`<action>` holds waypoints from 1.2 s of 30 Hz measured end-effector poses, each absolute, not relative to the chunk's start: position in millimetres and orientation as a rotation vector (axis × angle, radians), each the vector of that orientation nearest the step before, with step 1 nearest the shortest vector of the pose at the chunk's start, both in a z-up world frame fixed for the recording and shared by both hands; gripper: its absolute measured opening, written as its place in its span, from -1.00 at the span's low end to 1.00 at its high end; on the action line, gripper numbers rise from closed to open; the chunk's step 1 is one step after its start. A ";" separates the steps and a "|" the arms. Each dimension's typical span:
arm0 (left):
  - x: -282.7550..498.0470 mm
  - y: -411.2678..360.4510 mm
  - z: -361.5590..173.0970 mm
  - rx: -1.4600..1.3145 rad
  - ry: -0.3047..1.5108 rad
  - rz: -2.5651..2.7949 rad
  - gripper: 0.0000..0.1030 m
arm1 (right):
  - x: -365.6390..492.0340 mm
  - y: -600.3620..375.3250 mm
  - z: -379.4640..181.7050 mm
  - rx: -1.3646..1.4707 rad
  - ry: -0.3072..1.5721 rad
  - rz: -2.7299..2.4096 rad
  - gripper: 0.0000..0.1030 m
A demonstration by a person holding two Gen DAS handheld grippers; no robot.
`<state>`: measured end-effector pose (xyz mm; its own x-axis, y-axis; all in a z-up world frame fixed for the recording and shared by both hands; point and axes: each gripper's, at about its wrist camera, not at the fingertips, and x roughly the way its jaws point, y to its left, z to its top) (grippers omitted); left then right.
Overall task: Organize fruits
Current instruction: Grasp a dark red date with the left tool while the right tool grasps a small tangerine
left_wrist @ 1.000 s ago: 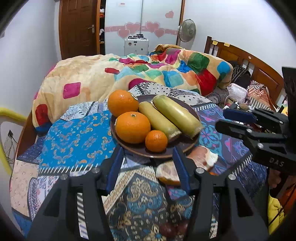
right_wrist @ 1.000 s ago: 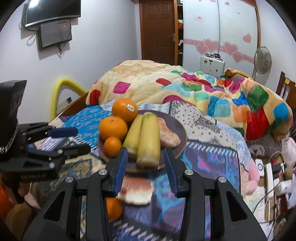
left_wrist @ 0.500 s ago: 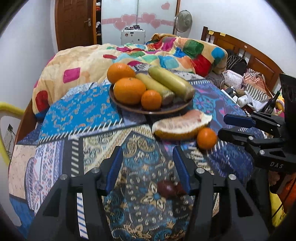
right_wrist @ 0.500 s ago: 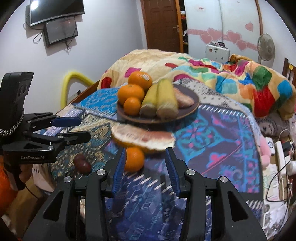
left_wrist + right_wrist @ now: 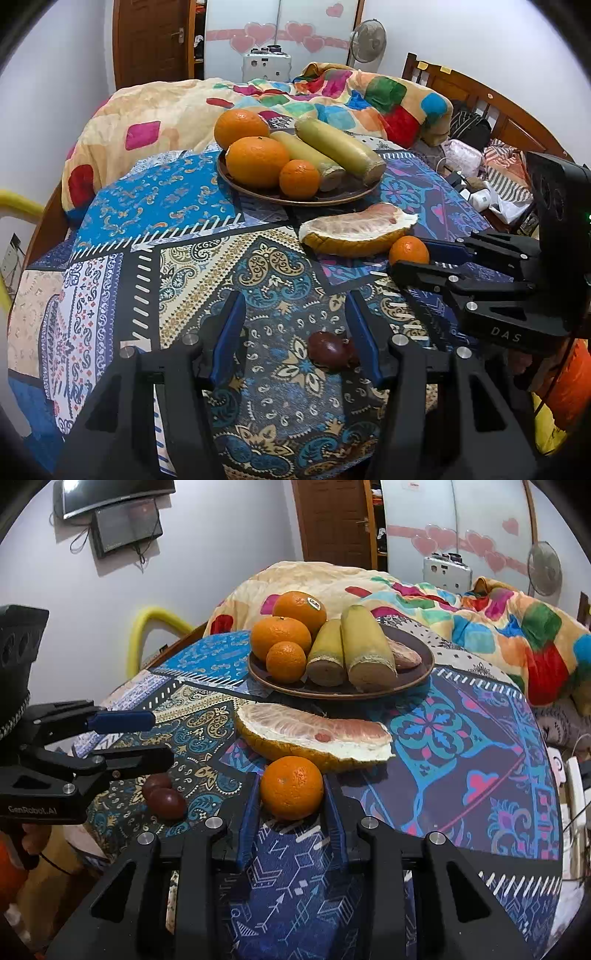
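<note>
Near the table's (image 5: 480, 738) front edge, the right gripper (image 5: 291, 805) is clenched on a small orange (image 5: 291, 787); the left gripper (image 5: 291, 332) hangs released over dark red fruits (image 5: 330, 351). Beyond lie a pomelo wedge (image 5: 314, 736), then the plate (image 5: 417, 672).

Both tools pulled back from brown plate (image 5: 295, 199) toward near counter edge and dropped lower.
Right tool (image 5: 291, 794): a second ago framed plate and pomelo wedge; now straddles loose small orange (image 5: 291, 787) lying on near side of pomelo wedge (image 5: 314, 734), well short of plate. Jaws closed in; blue pads appear to touch orange's sides.
Left tool (image 5: 293, 325): was at plate's near rim; now over dark red fruits (image 5: 330, 352), far nearer than plate. Gap unchanged.
</note>
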<state>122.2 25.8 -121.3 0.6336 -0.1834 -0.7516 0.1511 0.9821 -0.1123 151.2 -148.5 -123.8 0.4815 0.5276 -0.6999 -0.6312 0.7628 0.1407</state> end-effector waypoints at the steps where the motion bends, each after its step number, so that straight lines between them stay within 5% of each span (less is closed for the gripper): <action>1: 121.1 24.9 -120.9 -0.038 0.864 -0.191 0.08 | 149.2 -150.6 -123.1 -0.138 0.798 0.711 -0.40; 14: 96.5 -5.5 -116.9 -0.007 0.863 -0.229 0.07 | 113.4 -188.7 -100.0 -0.114 0.753 0.666 -0.40; 19: 96.2 -14.3 -117.7 0.002 0.856 -0.242 -0.28 | 107.2 -200.2 -101.8 -0.109 0.759 0.653 -0.40; 36: 101.1 -33.1 -130.1 0.171 0.819 -0.179 -0.60 | 112.8 -210.2 -112.4 -0.074 0.789 0.657 -0.40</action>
